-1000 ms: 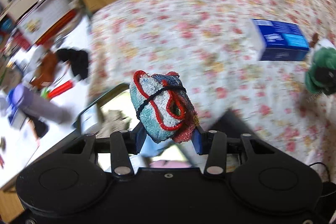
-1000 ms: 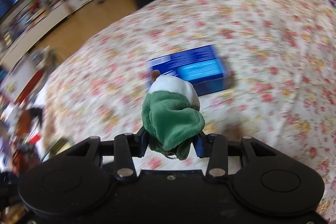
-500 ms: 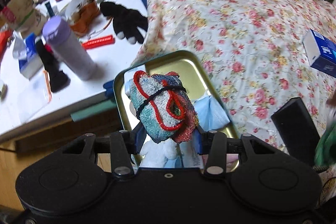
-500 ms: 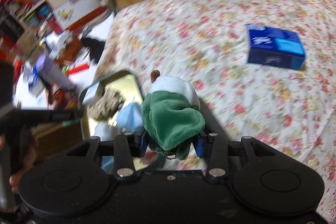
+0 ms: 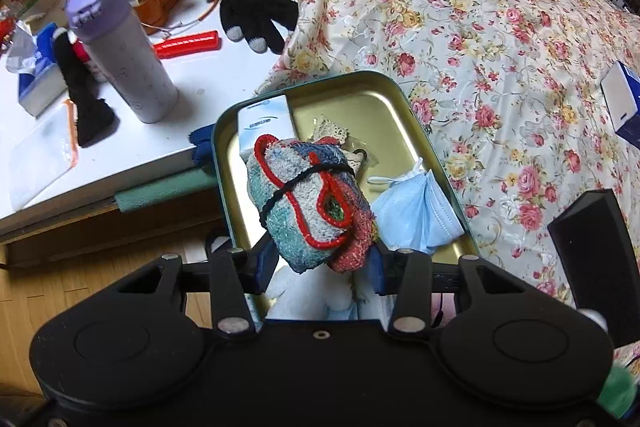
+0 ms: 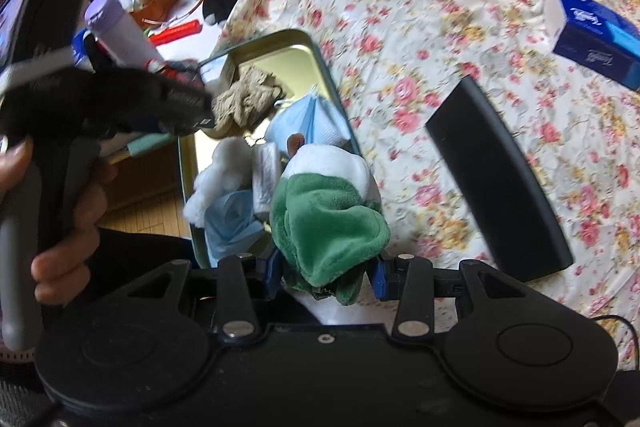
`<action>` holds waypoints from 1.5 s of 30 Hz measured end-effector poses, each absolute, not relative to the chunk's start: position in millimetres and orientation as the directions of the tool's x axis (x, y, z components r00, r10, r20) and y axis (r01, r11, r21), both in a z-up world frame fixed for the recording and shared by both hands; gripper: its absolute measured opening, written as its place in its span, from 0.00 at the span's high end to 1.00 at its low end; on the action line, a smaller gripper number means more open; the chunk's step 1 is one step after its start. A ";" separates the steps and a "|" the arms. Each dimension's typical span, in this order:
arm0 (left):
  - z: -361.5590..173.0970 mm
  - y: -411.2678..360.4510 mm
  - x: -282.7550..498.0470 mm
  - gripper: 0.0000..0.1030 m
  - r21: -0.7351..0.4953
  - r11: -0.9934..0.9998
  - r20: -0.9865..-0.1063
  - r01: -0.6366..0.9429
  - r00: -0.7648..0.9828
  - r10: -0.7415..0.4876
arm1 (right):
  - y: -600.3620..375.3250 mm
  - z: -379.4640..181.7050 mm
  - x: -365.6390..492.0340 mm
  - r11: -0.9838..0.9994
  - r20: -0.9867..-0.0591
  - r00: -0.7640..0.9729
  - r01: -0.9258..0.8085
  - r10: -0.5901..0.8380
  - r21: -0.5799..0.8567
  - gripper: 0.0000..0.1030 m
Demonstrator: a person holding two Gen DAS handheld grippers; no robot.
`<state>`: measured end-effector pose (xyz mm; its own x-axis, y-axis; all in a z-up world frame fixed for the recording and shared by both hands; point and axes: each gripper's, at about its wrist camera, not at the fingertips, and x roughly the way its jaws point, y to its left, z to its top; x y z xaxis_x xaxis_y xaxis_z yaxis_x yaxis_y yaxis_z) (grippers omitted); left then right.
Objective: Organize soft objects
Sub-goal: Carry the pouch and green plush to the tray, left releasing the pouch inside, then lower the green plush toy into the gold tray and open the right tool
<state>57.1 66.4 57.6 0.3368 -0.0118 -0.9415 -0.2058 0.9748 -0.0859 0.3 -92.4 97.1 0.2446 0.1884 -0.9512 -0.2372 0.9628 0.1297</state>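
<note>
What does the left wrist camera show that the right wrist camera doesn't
Only the left wrist view shows the left gripper clamped on the rolled towel bundle.

Only the right wrist view shows the right gripper clamped on the green and white plush, and a hand on the other gripper's handle.

Both show the gold tin, the blue face mask in it, the floral bedspread and the black case.

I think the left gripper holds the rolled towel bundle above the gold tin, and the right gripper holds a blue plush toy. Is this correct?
Not quite. The plush toy in the right gripper is green and white, not blue, as the right wrist view shows. The left gripper does hold the rolled towel bundle above the gold tin.
</note>
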 end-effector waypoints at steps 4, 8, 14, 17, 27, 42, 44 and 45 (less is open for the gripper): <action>50.4 65.2 73.4 0.56 -0.086 0.977 -0.945 -0.195 0.328 -0.017 | -85.0 90.0 4.6 0.963 -0.956 0.231 -0.239 0.180 0.123 0.61; 46.9 62.8 93.4 0.56 -0.080 0.981 -0.947 -0.174 0.320 -0.020 | -79.6 83.4 12.0 0.964 -0.961 0.219 -0.239 0.168 0.115 0.61; 47.0 57.9 117.8 0.46 -0.073 0.989 -0.938 -0.130 0.345 -0.024 | -74.6 75.7 24.0 0.966 -0.966 0.204 -0.234 0.157 0.108 0.61; 49.0 57.3 121.2 0.36 -0.068 0.989 -0.931 -0.131 0.365 -0.016 | -72.7 71.3 29.6 0.967 -0.969 0.197 -0.230 0.152 0.105 0.61; 38.3 79.5 87.0 0.32 0.004 0.970 -0.940 -0.243 0.331 0.087 | -71.1 66.0 44.5 0.968 -0.969 0.199 -0.230 0.145 0.097 0.61; 18.1 100.0 63.8 0.13 -0.004 0.950 -0.945 -0.313 0.313 0.099 | -40.1 71.5 83.5 0.964 -0.964 0.238 -0.258 0.121 0.057 0.61; 16.8 98.5 63.0 0.13 -0.001 0.951 -0.947 -0.308 0.307 0.099 | -33.0 74.2 91.0 0.963 -0.959 0.256 -0.266 0.122 0.052 0.61; 16.6 98.7 62.4 0.13 0.002 0.951 -0.946 -0.309 0.306 0.102 | -30.5 75.2 94.5 0.963 -0.956 0.267 -0.266 0.121 0.047 0.60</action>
<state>62.4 98.7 16.6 0.3063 0.1020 -0.9465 -0.3092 0.9510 0.0024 94.5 -30.5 75.2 0.2667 0.1208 -0.9562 -0.2665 0.9627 0.0473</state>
